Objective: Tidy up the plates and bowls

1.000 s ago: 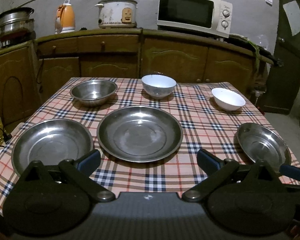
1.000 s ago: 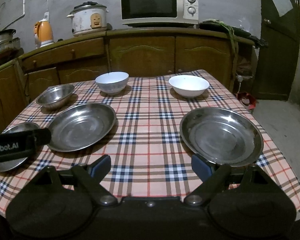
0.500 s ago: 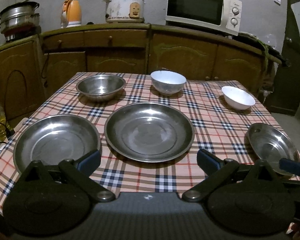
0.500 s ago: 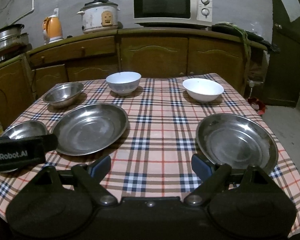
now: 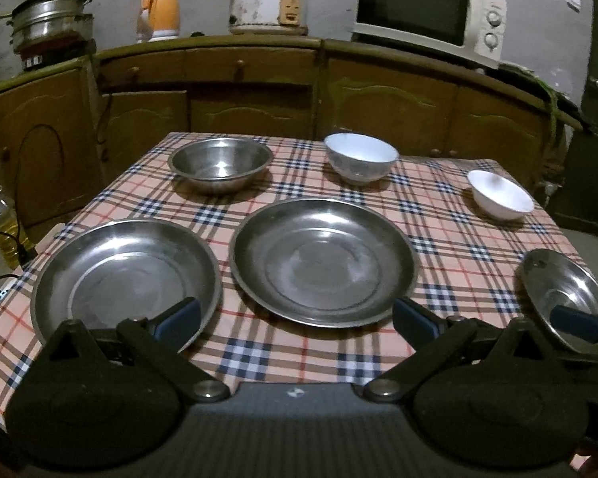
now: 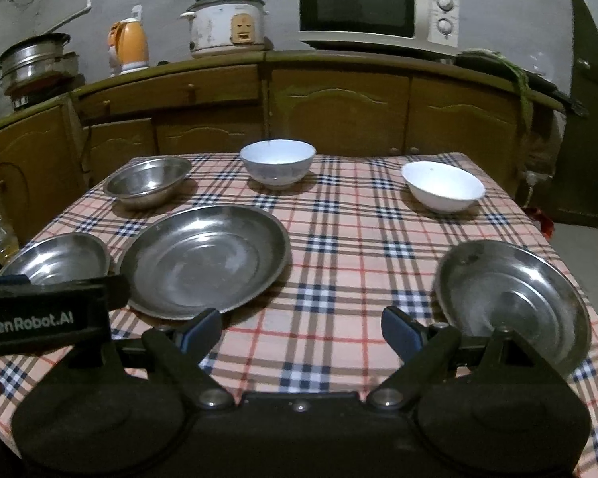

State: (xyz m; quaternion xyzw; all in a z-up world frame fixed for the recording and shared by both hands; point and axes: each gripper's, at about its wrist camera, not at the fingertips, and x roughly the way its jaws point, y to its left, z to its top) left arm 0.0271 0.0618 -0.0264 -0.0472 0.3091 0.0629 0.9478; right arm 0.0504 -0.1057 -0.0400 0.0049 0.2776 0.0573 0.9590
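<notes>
On the checked tablecloth [image 5: 450, 219] lie three steel plates: a left one [image 5: 123, 279], a middle one [image 5: 323, 259] and a smaller right one [image 5: 558, 294]. Behind them stand a steel bowl [image 5: 219, 163], a patterned white bowl [image 5: 360, 157] and a plain white bowl [image 5: 500, 195]. My left gripper [image 5: 295, 318] is open over the near edge, between the left and middle plates. My right gripper [image 6: 301, 328] is open too, with the right plate [image 6: 510, 298] beside its right finger. Neither holds anything.
Wooden cabinets [image 5: 378, 103] run behind the table and carry a microwave [image 5: 426, 16], a rice cooker [image 5: 267, 0], an orange kettle [image 5: 161, 12] and stacked pots [image 5: 52, 20]. An oil bottle [image 5: 0, 219] stands left of the table. The left gripper's body [image 6: 44, 314] shows in the right view.
Both cameras have drifted to the left, so the plates and bowls sit further right in each view. The jaws stay open and no dish has moved.
</notes>
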